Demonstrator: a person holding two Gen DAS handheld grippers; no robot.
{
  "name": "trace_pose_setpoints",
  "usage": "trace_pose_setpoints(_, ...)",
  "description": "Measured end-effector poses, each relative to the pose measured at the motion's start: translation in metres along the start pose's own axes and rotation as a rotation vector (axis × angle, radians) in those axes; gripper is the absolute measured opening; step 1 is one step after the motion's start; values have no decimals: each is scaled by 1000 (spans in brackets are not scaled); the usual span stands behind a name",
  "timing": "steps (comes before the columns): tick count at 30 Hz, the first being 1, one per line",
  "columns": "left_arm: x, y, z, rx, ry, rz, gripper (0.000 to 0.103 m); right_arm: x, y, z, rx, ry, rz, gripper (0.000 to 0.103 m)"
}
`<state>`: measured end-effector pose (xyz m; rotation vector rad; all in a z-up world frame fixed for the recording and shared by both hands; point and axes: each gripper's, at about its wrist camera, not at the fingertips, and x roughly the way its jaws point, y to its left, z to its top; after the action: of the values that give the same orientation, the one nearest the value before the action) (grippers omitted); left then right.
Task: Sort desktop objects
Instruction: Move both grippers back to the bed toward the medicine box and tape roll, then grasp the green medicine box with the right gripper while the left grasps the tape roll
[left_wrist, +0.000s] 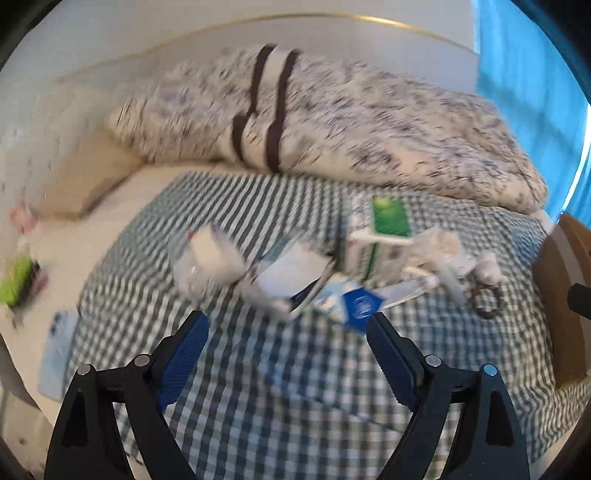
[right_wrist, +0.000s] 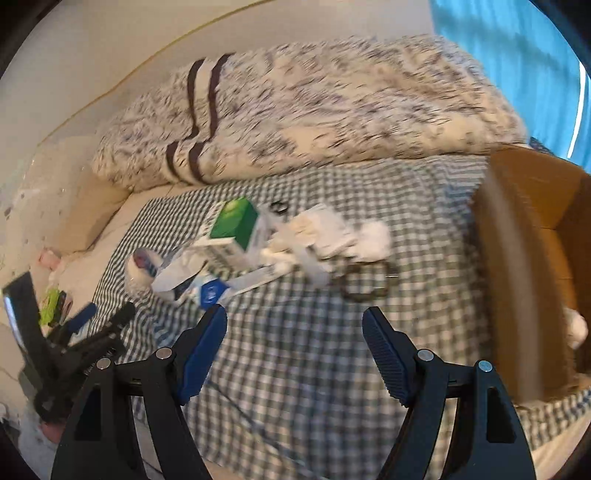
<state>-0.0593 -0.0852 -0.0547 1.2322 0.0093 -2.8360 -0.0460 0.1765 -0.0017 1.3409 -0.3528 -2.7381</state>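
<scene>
Both grippers hang above a green checked cloth (right_wrist: 303, 369) with nothing between their fingers: the left gripper (left_wrist: 288, 325) has its jaws spread wide, and so does the right gripper (right_wrist: 294, 319). Ahead of them, from left to right, lies a blurred heap: a white roll (left_wrist: 212, 249), a blue-and-white packet (left_wrist: 356, 302), a green-topped box (left_wrist: 391, 218), crumpled white wrappers (right_wrist: 325, 229) and a dark ring (right_wrist: 364, 282). Farthest right stands an open cardboard box (right_wrist: 517, 258), well apart from the heap.

Bed (left_wrist: 122, 221) with a cream sheet, overlaid by a green-and-white checked cloth (left_wrist: 280, 387) across the frame's centre and bottom. Speckled duvet (left_wrist: 369, 122) with two dark stripes bunched across the upper half. White wall (left_wrist: 184, 40) behind. Blue curtain (left_wrist: 524, 74), backlit, upper right.
</scene>
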Motion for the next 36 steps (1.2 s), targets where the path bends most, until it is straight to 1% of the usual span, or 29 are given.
trace_pose_setpoints(1,12,11,-2,-25,17,20,99,6,6,2,-1,7,5,79)
trace_pose_setpoints(3,25,23,-5,-55,34,44,100,20,20,8,4,13,17,79)
trace_pose_setpoints(6,47,40,5,-108,66,40,100,35,40,18,-5,17,21,80)
trace_pose_setpoints(8,62,51,23,-153,73,20,100,48,55,28,-13,22,19,79)
trace_pose_setpoints(11,78,62,48,-200,51,18,101,62,71,40,-20,17,14,80)
trace_pose_setpoints(13,89,68,54,-212,32,13,102,71,80,47,-23,3,-1,83)
trace_pose_setpoints(14,94,71,53,-219,22,6,103,75,83,50,-26,-8,-7,86)
trace_pose_setpoints(15,100,75,49,-227,16,1,103,80,86,52,-32,-16,-15,87)
trace_pose_setpoints(16,107,79,48,-231,25,3,103,86,89,54,-36,-20,-22,87)
trace_pose_setpoints(17,115,82,45,-229,49,6,103,95,92,57,-36,-17,-26,87)
trace_pose_setpoints(19,128,88,42,-217,74,26,103,114,96,63,-19,1,-30,87)
trace_pose_setpoints(20,134,93,40,-225,82,43,103,120,98,65,-14,6,-29,87)
trace_pose_setpoints(22,139,99,38,-250,95,40,103,134,106,70,-13,8,-42,87)
trace_pose_setpoints(23,140,104,37,-268,95,32,103,141,110,72,-24,4,-64,87)
trace_pose_setpoints(26,143,107,35,-300,83,40,103,158,119,77,-49,-18,-140,87)
trace_pose_setpoints(28,147,100,35,-278,91,18,103,168,120,80,-42,-14,-158,87)
trace_pose_setpoints(30,145,87,34,-222,72,44,103,177,118,82,-26,-5,-176,87)
trace_pose_setpoints(32,145,78,35,-190,61,60,103,185,113,80,-5,11,-180,87)
trace_pose_setpoints(36,150,72,38,-170,52,103,103,198,107,76,5,49,-179,87)
